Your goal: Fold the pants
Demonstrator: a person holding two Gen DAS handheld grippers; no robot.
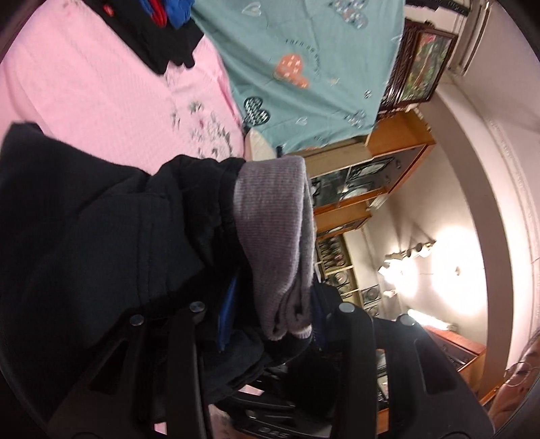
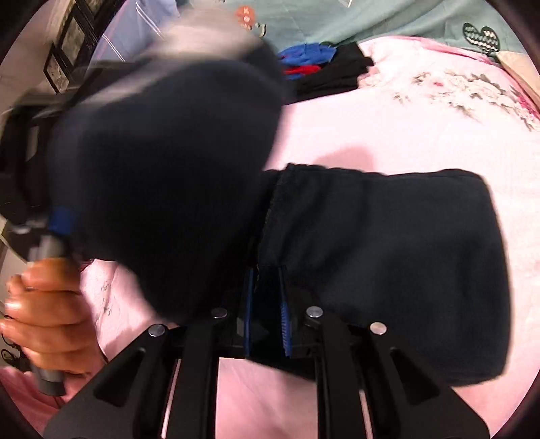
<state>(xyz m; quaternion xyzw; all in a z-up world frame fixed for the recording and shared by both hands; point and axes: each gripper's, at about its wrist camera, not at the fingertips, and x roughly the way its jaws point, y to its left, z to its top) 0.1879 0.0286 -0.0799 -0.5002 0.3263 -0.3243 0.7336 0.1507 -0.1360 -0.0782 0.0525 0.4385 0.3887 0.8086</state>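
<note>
The dark navy pants lie partly folded on the pink bed sheet. My right gripper is shut on the pants' edge near the waistband, low over the bed. My left gripper is shut on the leg end with its grey ribbed cuffs and holds that part lifted; dark fabric hangs to its left. In the right wrist view the lifted part is blurred, with the left gripper's handle and the hand below it.
A pile of black, blue and red clothes lies at the far side of the pink sheet, also in the left wrist view. A teal patterned blanket lies beyond. A wooden cabinet stands by the wall.
</note>
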